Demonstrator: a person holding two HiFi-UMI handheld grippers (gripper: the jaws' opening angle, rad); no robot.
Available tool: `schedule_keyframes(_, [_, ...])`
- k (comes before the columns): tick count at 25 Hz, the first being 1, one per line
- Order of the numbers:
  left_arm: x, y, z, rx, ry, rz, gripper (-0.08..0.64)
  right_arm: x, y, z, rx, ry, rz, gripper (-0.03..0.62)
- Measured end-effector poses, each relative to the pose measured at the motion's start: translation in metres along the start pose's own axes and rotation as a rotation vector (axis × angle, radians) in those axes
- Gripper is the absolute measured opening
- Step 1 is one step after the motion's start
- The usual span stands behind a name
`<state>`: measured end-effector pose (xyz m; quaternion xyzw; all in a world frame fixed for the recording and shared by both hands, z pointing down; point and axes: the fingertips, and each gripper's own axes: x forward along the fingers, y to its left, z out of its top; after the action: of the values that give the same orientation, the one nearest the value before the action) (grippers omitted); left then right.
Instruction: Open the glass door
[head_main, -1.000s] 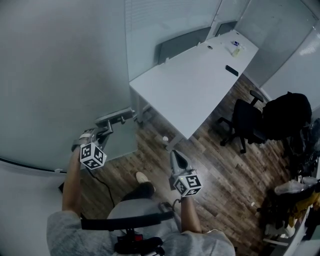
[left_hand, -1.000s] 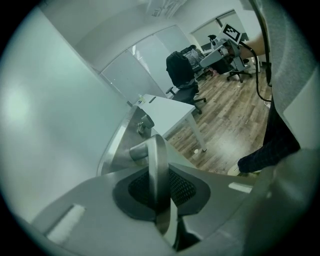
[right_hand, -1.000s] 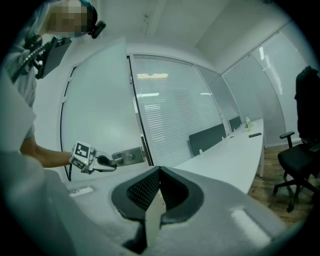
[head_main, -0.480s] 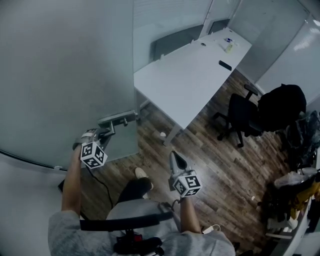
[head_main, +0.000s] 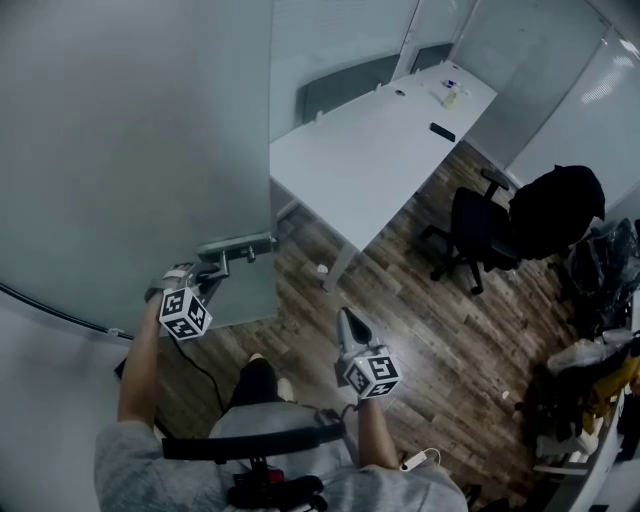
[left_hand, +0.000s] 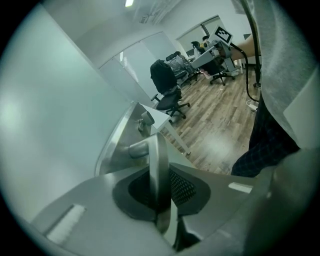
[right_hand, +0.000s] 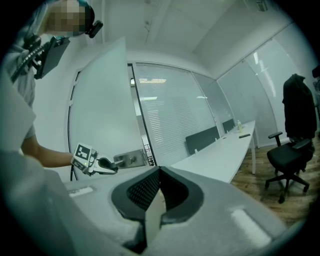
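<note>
The frosted glass door (head_main: 130, 150) fills the left of the head view, its free edge running down to a metal lock plate (head_main: 243, 243). My left gripper (head_main: 207, 268) is shut on the door's metal lever handle (left_hand: 156, 165), which passes upright between the jaws in the left gripper view. My right gripper (head_main: 347, 320) hangs over the wooden floor to the right of the door, apart from it. Its jaws (right_hand: 159, 171) are shut with nothing between them. The right gripper view shows the door (right_hand: 102, 115) and the left gripper (right_hand: 102, 165) at the handle plate.
A long white desk (head_main: 370, 160) stands just past the door's edge. A black office chair (head_main: 470, 240) and a dark coat (head_main: 555, 210) stand to the right. Bags and clutter (head_main: 590, 380) line the right wall. A cable (head_main: 205, 370) lies on the floor by the person's legs.
The door's edge and handle plate have shifted slightly rightward in the head view, with the left gripper still on the handle. The person's foot has drawn back; the right gripper has moved along.
</note>
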<state>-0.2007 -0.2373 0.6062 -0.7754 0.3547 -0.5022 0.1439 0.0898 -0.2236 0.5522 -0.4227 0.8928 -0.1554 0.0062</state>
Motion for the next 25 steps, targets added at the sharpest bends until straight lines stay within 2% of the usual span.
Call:
schedule_keyframes(13, [-0.022,-0.04,0.016,0.063,-0.037,-0.015,0.036,-0.026,0.019,-0.008,-0.013,0.007,0.0,0.002])
schedule_keyframes(25, [-0.051,-0.081,0.027,0.113,-0.083,-0.043,0.037,-0.067,0.055,-0.018,-0.012,-0.01,-0.052,0.002])
